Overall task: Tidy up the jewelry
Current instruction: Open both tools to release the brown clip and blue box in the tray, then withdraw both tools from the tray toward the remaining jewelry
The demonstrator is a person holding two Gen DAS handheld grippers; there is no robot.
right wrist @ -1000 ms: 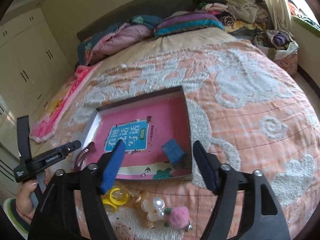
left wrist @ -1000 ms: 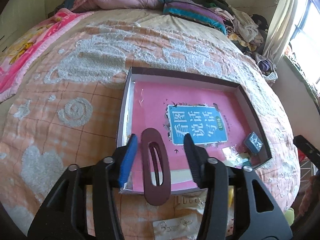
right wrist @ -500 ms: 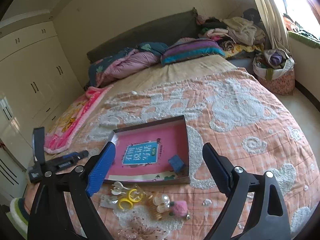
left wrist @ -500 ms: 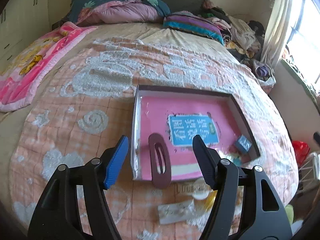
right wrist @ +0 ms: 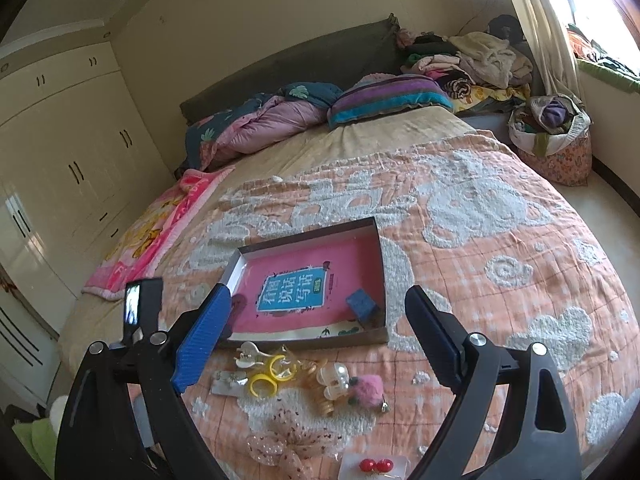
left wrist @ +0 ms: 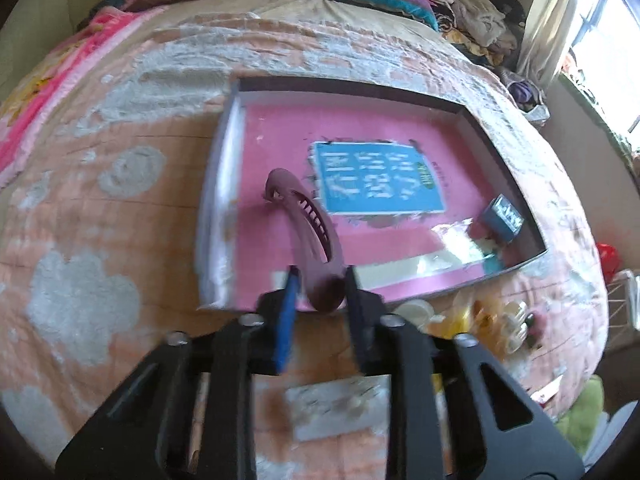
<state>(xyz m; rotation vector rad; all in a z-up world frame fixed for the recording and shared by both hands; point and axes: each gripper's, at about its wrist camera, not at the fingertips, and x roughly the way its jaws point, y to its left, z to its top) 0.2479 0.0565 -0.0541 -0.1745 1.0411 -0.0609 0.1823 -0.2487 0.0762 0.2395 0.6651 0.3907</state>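
My left gripper (left wrist: 320, 284) has just snapped shut on the near end of the maroon hair clip (left wrist: 308, 220), light, stiff, slick plastic, while my right gripper (right wrist: 320, 340) hangs wide open, empty.

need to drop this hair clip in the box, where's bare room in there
Bare: the pink floor between the box's left wall and the blue label, under the hair clip. Crowded: the right corner, with the small blue box and a clear bag.

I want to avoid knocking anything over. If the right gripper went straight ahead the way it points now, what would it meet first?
Probably the shallow box with the pink book inside, just past the open right gripper; depth is hard to judge.
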